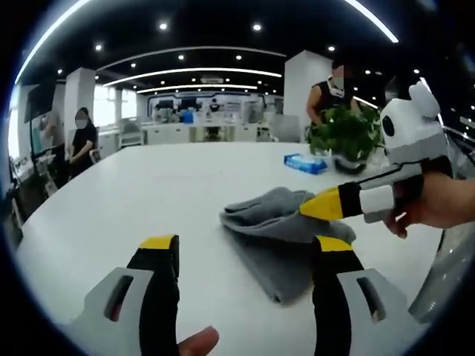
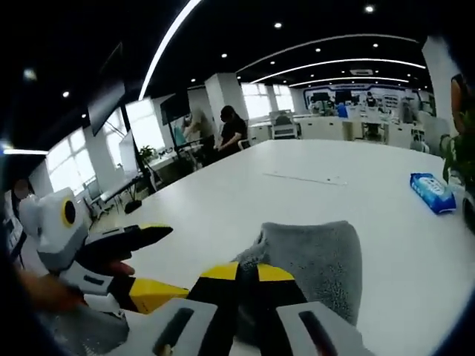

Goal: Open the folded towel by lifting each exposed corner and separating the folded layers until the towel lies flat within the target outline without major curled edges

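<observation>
A grey towel (image 1: 278, 241) lies folded and rumpled on the white table (image 1: 148, 193). My left gripper (image 1: 246, 246) hovers open just short of it, its black, yellow-tipped jaws wide apart, the right one over the towel's near edge. My right gripper (image 1: 312, 208) reaches in from the right in a person's hand and is shut on a raised fold at the towel's top. In the right gripper view the towel (image 2: 323, 259) spreads ahead, and the right gripper (image 2: 249, 271) pinches its near edge. The left gripper (image 2: 159, 261) stands open at the left.
A blue pack of wipes (image 1: 305, 163) (image 2: 430, 191) lies beyond the towel. A potted plant (image 1: 345, 137) stands behind it, with a person next to it. Other people stand near desks at the far left (image 1: 80, 141). The table's edge curves close on the right (image 1: 445, 267).
</observation>
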{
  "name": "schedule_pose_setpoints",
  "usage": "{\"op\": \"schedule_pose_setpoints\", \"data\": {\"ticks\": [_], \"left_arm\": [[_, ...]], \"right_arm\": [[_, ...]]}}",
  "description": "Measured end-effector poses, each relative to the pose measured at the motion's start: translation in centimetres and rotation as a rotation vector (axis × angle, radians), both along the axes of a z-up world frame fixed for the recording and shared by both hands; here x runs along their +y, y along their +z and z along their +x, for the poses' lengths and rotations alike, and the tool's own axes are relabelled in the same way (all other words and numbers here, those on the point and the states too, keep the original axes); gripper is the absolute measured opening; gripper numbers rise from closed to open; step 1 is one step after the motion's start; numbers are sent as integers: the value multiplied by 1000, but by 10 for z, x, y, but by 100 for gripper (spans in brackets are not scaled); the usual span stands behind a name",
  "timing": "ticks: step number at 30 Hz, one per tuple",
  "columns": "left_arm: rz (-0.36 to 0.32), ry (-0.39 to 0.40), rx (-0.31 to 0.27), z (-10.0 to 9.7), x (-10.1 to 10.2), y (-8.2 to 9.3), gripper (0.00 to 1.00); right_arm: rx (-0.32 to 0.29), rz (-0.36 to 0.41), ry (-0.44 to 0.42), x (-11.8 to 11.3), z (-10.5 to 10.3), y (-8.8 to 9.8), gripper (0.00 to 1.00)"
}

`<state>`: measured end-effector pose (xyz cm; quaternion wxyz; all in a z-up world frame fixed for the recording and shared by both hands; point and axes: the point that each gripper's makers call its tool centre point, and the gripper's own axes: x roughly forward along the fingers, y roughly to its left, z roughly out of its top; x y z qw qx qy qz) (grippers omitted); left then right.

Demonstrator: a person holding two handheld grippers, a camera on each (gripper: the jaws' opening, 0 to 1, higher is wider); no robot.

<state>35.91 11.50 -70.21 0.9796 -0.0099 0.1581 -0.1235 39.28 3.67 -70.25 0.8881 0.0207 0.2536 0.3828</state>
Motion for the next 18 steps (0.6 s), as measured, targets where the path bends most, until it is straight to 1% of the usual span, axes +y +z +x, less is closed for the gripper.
{"op": "schedule_pose_setpoints", "data": {"ticks": [7, 10, 15, 18], "left_arm": [[1, -13, 9, -2, -4, -1, 72], [2, -21, 18, -3, -6, -3, 72], [4, -28, 26, -3, -7, -5, 72], [6, -34, 36, -4, -8, -7, 71]], "right_arm": [[-19, 28, -63, -26, 12, 15, 2], [-28, 44, -101, -40, 22, 21, 2], [-41, 52, -148, -60, 30, 27, 2], [-36, 63, -187, -74, 33, 30, 2]]}}
